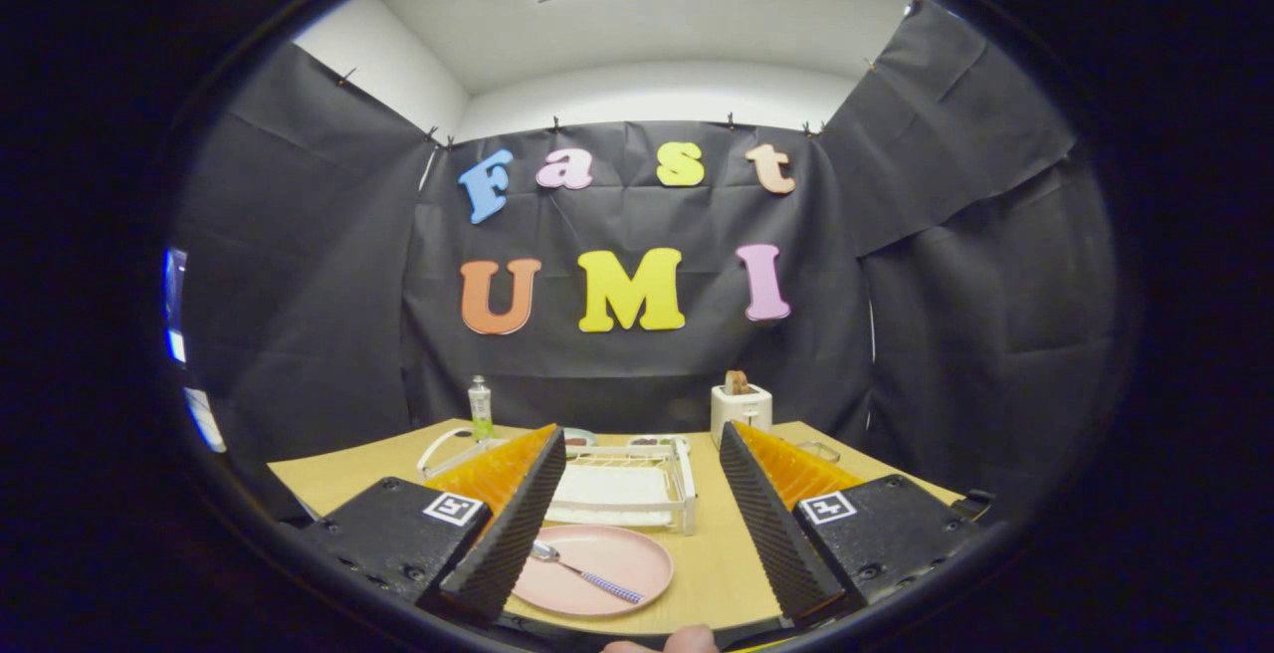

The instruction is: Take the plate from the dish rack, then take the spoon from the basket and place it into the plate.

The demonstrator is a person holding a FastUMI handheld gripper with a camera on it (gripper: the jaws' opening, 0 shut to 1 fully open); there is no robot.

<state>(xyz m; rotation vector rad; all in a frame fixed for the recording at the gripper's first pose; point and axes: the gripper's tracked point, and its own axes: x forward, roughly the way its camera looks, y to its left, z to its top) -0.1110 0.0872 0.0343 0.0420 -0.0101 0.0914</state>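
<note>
Table [717, 573]: spoon [587, 570] on plate [597, 565] (fingers [518, 524] apart).

Spoon [585, 571] lying in pink plate [597, 569]

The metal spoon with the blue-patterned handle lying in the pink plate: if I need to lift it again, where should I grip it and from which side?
Probably grip the handle's middle, from above. The metal spoon with the blue-patterned handle lies flat across the round pink plate, bowl towards the left finger, handle slanting right. Turn the open gripper so its fingers close across the thin handle.
</note>
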